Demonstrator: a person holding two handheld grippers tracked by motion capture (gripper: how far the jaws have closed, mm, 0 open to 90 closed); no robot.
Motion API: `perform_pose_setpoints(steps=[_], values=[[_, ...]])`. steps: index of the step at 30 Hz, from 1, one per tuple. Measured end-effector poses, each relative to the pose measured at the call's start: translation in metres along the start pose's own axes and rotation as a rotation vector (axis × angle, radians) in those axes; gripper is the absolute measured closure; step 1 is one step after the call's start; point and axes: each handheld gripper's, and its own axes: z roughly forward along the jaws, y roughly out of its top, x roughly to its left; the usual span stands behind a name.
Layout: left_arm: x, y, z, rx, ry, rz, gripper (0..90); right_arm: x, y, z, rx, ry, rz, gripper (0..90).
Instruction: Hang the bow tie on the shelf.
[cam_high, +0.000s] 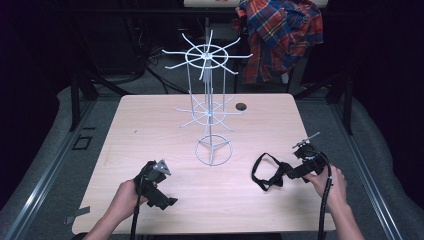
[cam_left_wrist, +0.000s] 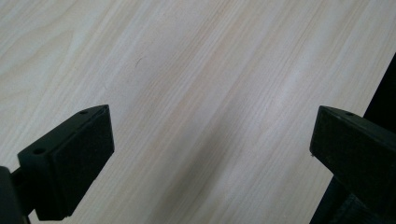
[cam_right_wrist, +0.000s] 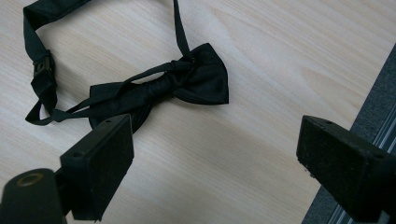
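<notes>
A black bow tie (cam_high: 274, 176) with a long looped strap lies flat on the right part of the light wood table (cam_high: 150, 125). My right gripper (cam_high: 296, 171) hovers just to its right, pointing at it. In the right gripper view the bow tie (cam_right_wrist: 196, 84) lies ahead of the jaws, and my right gripper (cam_right_wrist: 212, 140) is open with only bare wood between its pads. My left gripper (cam_high: 165, 199) is near the front left of the table. In its own view my left gripper (cam_left_wrist: 210, 121) is open over bare wood.
A tall white wire rack (cam_high: 207, 100) with radial arms stands at the table's middle on a ring base. Behind it is a small dark hole (cam_high: 241, 106) in the tabletop. A plaid shirt (cam_high: 280, 35) hangs beyond the far edge. The table's right edge (cam_right_wrist: 369, 121) lies close to the right gripper.
</notes>
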Motion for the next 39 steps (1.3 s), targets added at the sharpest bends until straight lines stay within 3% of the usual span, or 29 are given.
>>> perform_pose_setpoints(steps=[12,14,15,22,31,36,38,39], values=[[-0.001,-0.001,0.0,0.0,-0.002,0.006,0.0,0.002,0.004,0.0,-0.001,0.015,-0.017,10.8],[-0.001,-0.002,-0.001,0.003,-0.006,0.004,0.0,0.005,0.004,0.003,-0.039,0.027,0.0,10.2],[-0.001,-0.002,-0.001,0.003,-0.006,0.004,0.0,0.004,0.006,0.001,-0.026,0.014,-0.021,10.2],[-0.001,-0.005,-0.002,0.001,-0.004,0.0,0.0,0.009,0.014,-0.002,-0.096,0.026,-0.019,7.0],[-0.001,-0.006,-0.003,0.005,-0.002,-0.006,0.0,0.012,0.022,0.007,-0.086,0.054,-0.023,4.2],[-0.001,-0.007,-0.003,0.006,0.0,-0.008,0.0,0.016,0.03,0.011,-0.093,0.052,-0.049,8.5],[-0.001,-0.007,-0.002,0.011,0.002,-0.006,0.0,0.019,0.034,0.015,-0.097,0.061,-0.057,18.1],[-0.001,-0.007,-0.002,0.011,0.002,-0.006,0.0,0.019,0.034,0.015,-0.097,0.061,-0.057,18.1]])
